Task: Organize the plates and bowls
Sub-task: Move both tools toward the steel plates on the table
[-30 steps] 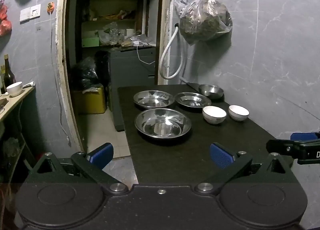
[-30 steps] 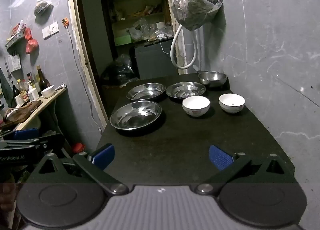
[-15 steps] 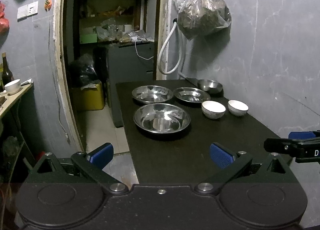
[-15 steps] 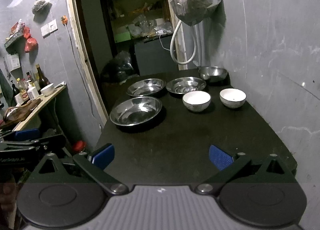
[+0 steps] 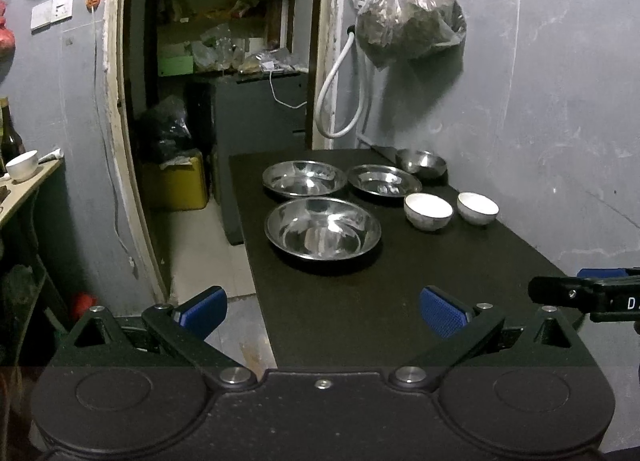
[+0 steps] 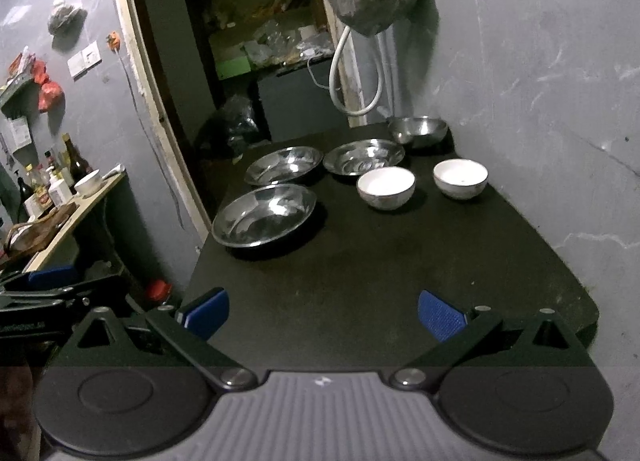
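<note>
Both grippers are hanging wide open and empty at the near table [image 6: 360,281] edge, left gripper [image 5: 323,307] and right gripper [image 6: 323,315], having drawn back and risen slightly over the last second, so dishes are sitting lower and smaller in view. Nothing is gripped yet; sorting likely hasn't begun. Mid-table, the large steel plate [image 5: 322,228] and two white bowls [image 5: 428,211] are sitting unmoved; farther, two steel plates [image 5: 304,178] and a steel bowl [image 5: 421,163].

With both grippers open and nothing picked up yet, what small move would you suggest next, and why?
Probably ease the right gripper forward toward the nearer white bowl. Both it and the left gripper are open and empty, short of the dishes, and the two white bowls stand apart, unstacked, on the black table.
</note>
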